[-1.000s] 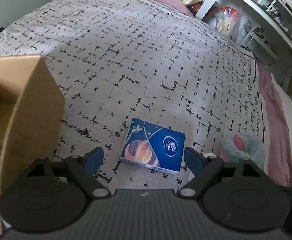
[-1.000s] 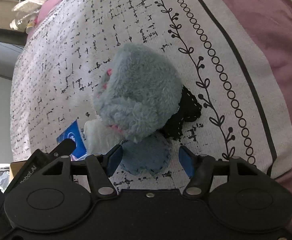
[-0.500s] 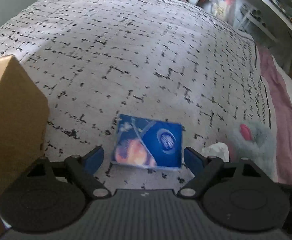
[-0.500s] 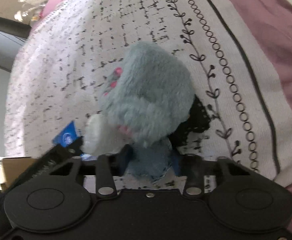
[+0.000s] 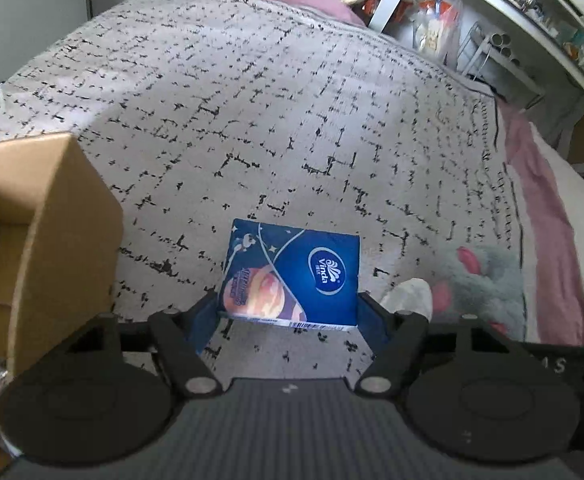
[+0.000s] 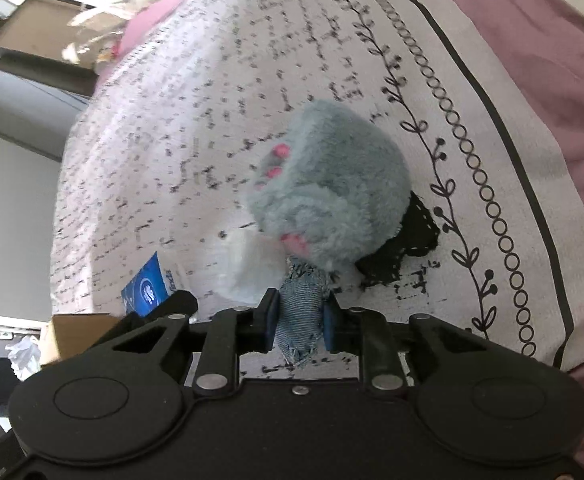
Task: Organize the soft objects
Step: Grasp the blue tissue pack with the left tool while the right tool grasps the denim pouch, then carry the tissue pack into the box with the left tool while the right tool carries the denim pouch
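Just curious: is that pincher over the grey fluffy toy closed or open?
Closed: the right gripper pinches a denim scrap beside the toy.

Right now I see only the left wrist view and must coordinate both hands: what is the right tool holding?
Observer: The right tool is shut on a frayed blue denim scrap.
Operator: My left tool grips the blue Vinda tissue pack. Is the denim free?
Observer: No, its far end runs under the fluffy grey plush toy.
Operator: Anything else beneath?
Observer: A black lace-edged cloth pokes out from under the plush's right side.
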A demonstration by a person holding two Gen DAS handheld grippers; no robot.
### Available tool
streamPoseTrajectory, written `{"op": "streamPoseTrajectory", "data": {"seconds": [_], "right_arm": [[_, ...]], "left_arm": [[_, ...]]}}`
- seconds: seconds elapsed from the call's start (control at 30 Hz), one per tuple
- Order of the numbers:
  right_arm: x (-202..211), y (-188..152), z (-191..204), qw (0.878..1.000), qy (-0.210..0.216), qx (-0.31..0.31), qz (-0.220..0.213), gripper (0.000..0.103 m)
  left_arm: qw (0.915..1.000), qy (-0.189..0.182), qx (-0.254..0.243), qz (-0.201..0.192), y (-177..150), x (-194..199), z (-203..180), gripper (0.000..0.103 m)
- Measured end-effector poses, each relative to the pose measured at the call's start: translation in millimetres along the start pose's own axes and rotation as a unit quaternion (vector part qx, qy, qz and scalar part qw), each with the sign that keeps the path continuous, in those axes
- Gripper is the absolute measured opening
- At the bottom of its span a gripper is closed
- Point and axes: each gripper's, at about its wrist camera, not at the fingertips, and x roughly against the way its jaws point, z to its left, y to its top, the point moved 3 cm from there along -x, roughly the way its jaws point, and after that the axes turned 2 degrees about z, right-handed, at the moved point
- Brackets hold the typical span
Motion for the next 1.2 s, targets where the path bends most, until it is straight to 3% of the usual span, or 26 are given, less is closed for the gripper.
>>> {"op": "streamPoseTrajectory", "data": {"seconds": [0.57,1.2], "right_arm": [[58.3,-19.4,21.9,0.992,0.100,0.059,-0.049,0.021],[94.1,-51.0,81.7,0.978,0.102,0.156,-0.095,0.021]], "left_arm": [[0.9981,-0.005,0.013,-0.059,-14.3,90.8,22.6,0.071],[0.9926,0.004,0.060,-0.105,-23.4,148.9,96.2,0.071]]}}
